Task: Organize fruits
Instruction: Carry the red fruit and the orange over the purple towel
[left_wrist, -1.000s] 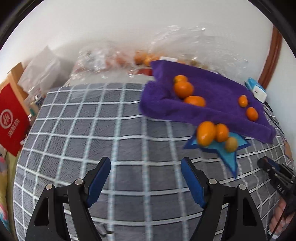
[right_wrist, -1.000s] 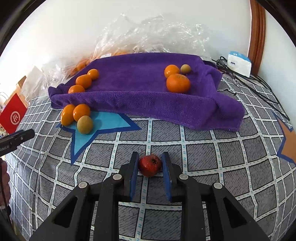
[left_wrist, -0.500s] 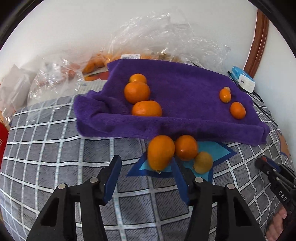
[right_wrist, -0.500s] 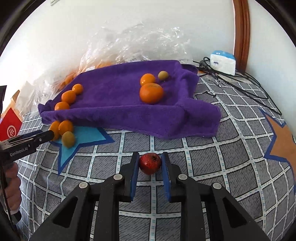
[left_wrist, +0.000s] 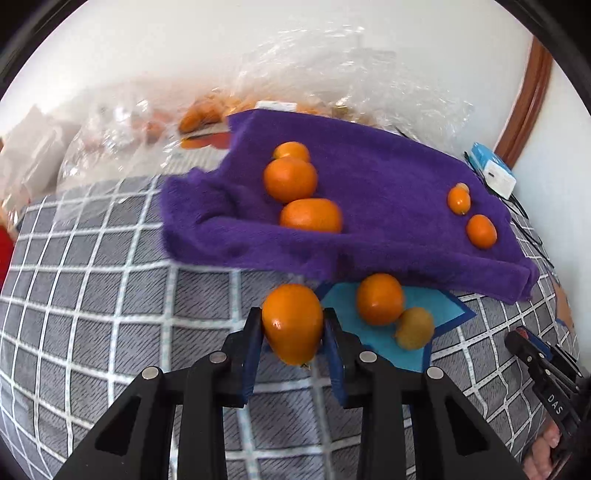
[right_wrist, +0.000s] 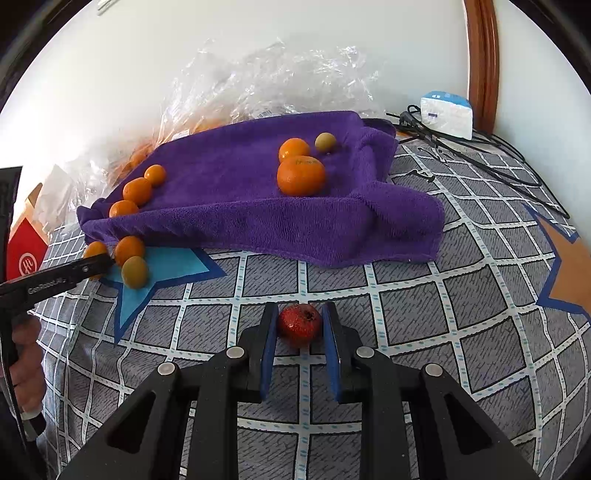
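Left wrist view: the left gripper (left_wrist: 293, 328) has just been closing, and its blue pads now clamp an oblong orange fruit (left_wrist: 293, 323), one pad on each flank. The fruit sits at the near edge of a purple towel (left_wrist: 388, 192) spread over a grey checked bedspread (left_wrist: 110, 295). Just to its right, on a light-blue star patch (left_wrist: 388, 343) of the bedspread, lie a rounder orange (left_wrist: 379, 299) and a small yellow-green fruit (left_wrist: 415, 328), touching each other. On the towel's left part three oranges (left_wrist: 290, 179) lie in a row; toward its right edge sit two smaller ones (left_wrist: 481, 230). Crinkled clear plastic bags (left_wrist: 332, 74) line the far edge by the wall. At the lower right corner the right gripper's (left_wrist: 543, 373) black body shows, with fingers of a hand beneath it.

Right wrist view: the right gripper (right_wrist: 300, 325) is clenched on a small red fruit (right_wrist: 299, 325), low over the bedspread's near middle, well apart from the towel. On the towel's right half a large orange (right_wrist: 301, 175) touches a smaller one behind it, with a small greenish fruit (right_wrist: 325, 141) beside. At the left edge the left gripper's black finger reaches the fruits on the star patch. A white-and-blue box (right_wrist: 447, 112) and black cables (right_wrist: 480, 155) lie at the far right corner.
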